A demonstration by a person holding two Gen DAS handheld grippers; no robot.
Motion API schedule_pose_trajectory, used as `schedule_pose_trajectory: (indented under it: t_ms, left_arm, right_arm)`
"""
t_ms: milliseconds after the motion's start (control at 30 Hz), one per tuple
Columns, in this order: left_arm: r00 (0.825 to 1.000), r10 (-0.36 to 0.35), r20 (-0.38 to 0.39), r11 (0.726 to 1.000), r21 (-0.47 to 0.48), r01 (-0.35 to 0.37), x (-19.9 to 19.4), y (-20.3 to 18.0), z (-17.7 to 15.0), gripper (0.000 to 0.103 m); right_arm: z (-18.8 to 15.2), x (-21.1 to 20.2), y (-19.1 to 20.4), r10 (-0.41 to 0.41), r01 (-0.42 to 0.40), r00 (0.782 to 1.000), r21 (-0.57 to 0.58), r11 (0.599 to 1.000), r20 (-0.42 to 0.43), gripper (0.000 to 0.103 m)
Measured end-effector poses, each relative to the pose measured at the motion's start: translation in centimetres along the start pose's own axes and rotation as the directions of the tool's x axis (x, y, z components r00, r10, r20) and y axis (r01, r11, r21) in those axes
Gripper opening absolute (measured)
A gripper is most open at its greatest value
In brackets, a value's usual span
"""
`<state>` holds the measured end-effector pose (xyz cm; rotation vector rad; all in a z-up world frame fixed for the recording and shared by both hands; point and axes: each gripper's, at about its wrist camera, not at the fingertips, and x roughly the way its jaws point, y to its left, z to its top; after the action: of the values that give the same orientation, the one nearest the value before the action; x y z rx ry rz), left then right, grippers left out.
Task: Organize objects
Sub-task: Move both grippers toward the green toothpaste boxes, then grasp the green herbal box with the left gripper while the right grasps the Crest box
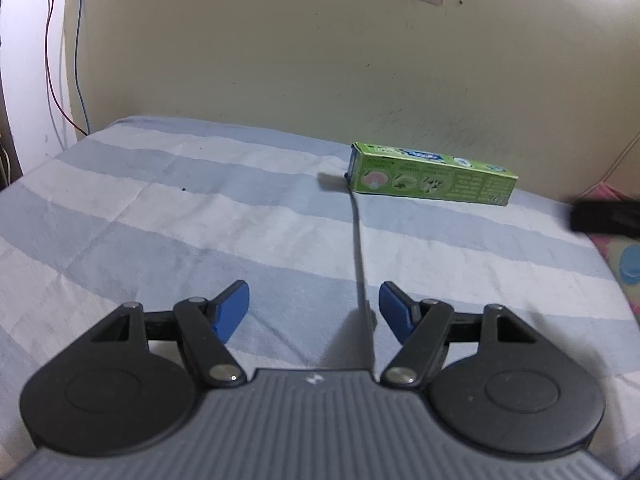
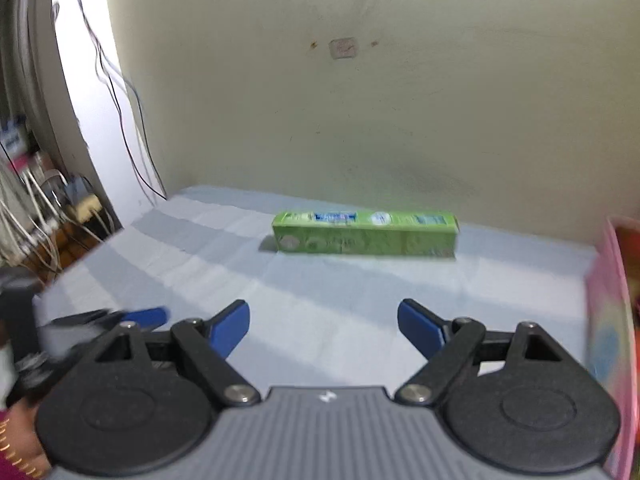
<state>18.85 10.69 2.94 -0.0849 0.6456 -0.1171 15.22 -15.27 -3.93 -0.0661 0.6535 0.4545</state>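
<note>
A green toothpaste box [image 1: 430,175] lies on its long side on the blue-and-white striped cloth [image 1: 200,216], close to the back wall. It also shows in the right wrist view [image 2: 366,234]. My left gripper [image 1: 314,312] is open and empty, well short of the box and to its left. My right gripper [image 2: 324,330] is open and empty, in front of the box with bare cloth between. In the right wrist view the left gripper [image 2: 120,320] shows blurred at the lower left. In the left wrist view a blurred dark part of the right gripper [image 1: 604,216] shows at the right edge.
A pink container [image 2: 612,312] stands at the right edge of the cloth, also seen in the left wrist view [image 1: 624,256]. The cream wall [image 1: 320,60] runs just behind the box. Wires and cluttered shelves [image 2: 36,216] are off the table's left side.
</note>
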Motion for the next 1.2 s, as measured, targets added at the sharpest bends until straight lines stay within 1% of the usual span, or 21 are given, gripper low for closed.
schedule_pose_trajectory:
  t_ms: [67,100,167,233,300,467,500,533,567,600,633,667,700,767,800,833,933,1033,1100,1133,1200]
  left_arm:
    - [1.0,-0.015,0.001,1.0,-0.017,0.015,-0.1,0.2,0.0,0.074]
    - [1.0,-0.023,0.0,0.999,-0.023,0.023,0.1,0.4,0.1,0.074]
    - [0.999,-0.038,-0.001,0.999,-0.034,0.038,0.1,0.5,0.1,0.076]
    - [0.999,-0.052,-0.003,0.998,-0.043,0.052,0.2,0.5,0.2,0.077]
    - [0.998,-0.06,-0.006,0.997,-0.051,0.059,0.2,0.6,0.2,0.077]
    - [0.996,-0.087,-0.012,0.992,-0.088,0.086,0.4,0.9,0.5,0.078]
    - [0.996,-0.094,-0.013,0.991,-0.097,0.092,0.5,1.1,0.6,0.078]
    - [0.995,-0.099,-0.013,0.99,-0.106,0.097,0.4,1.2,0.6,0.078]
    - [0.995,-0.103,-0.013,0.988,-0.114,0.101,0.4,1.3,0.6,0.078]
    - [0.994,-0.106,-0.012,0.987,-0.12,0.104,0.4,1.4,0.6,0.078]
    - [0.994,-0.108,-0.01,0.986,-0.126,0.106,0.4,1.4,0.6,0.078]
    - [0.994,-0.109,-0.009,0.986,-0.13,0.107,0.4,1.5,0.6,0.078]
    - [0.994,-0.109,-0.007,0.985,-0.134,0.107,0.3,1.5,0.5,0.078]
    - [0.994,-0.105,-0.005,0.984,-0.143,0.103,0.2,1.6,0.5,0.078]
    - [0.995,-0.104,-0.003,0.984,-0.148,0.103,0.2,1.8,0.5,0.078]
    - [0.994,-0.108,0.0,0.982,-0.156,0.106,0.1,1.9,0.5,0.078]
    - [0.991,-0.132,0.01,0.973,-0.192,0.131,0.1,2.5,0.6,0.078]
    - [0.986,-0.165,0.039,0.957,-0.235,0.169,-0.3,3.2,0.7,0.078]
    - [0.981,-0.185,0.061,0.948,-0.25,0.195,-0.8,3.5,0.7,0.078]
    - [0.978,-0.194,0.071,0.945,-0.254,0.206,-0.9,3.5,0.7,0.078]
    - [0.978,-0.193,0.082,0.944,-0.255,0.208,-1.1,3.6,0.8,0.078]
  right_arm:
    - [1.4,2.5,0.7,-0.038,0.036,0.999,-0.123,0.992,-0.017,0.084]
    - [1.9,3.8,1.1,-0.072,0.066,0.997,-0.199,0.978,-0.019,0.084]
    - [2.8,6.1,1.4,-0.12,0.104,0.992,-0.31,0.945,-0.033,0.084]
    - [3.7,8.6,1.1,-0.152,0.119,0.987,-0.39,0.913,-0.056,0.084]
    - [4.4,10.3,0.6,-0.176,0.127,0.982,-0.442,0.888,-0.071,0.085]
    - [5.9,13.5,-0.3,-0.148,0.049,0.978,-0.525,0.85,-0.149,0.089]
    - [5.9,14.1,-0.4,-0.139,0.021,0.974,-0.536,0.844,-0.182,0.089]
    - [5.7,14.7,-0.4,-0.14,-0.003,0.965,-0.541,0.841,-0.223,0.084]
    - [5.7,15.1,-0.6,-0.139,-0.008,0.962,-0.531,0.847,-0.237,0.081]
    - [5.9,15.1,-0.5,-0.14,-0.012,0.957,-0.518,0.855,-0.253,0.079]
    - [5.9,15.0,-0.3,-0.144,-0.012,0.955,-0.523,0.852,-0.258,0.074]
    - [5.7,14.6,0.0,-0.157,-0.005,0.955,-0.545,0.838,-0.25,0.068]
    - [5.3,14.1,0.4,-0.179,0.012,0.956,-0.574,0.819,-0.234,0.065]
    - [4.6,13.0,1.1,-0.217,0.047,0.954,-0.608,0.792,-0.209,0.054]
    - [4.2,12.1,1.4,-0.23,0.057,0.952,-0.621,0.781,-0.203,0.051]
    - [3.6,11.3,1.7,-0.246,0.068,0.95,-0.639,0.766,-0.193,0.05]
    - [0.6,8.6,3.3,-0.296,0.103,0.945,-0.731,0.675,-0.14,0.049]
    - [-2.8,5.3,5.1,-0.311,0.128,0.947,-0.784,0.607,-0.087,0.048]
    - [-4.8,3.3,6.4,-0.322,0.15,0.945,-0.802,0.579,-0.056,0.048]
    - [-5.6,2.3,6.9,-0.327,0.163,0.944,-0.804,0.571,-0.041,0.048]
    - [-7.2,-0.2,8.1,-0.313,0.169,0.949,-0.792,0.586,-0.029,0.047]
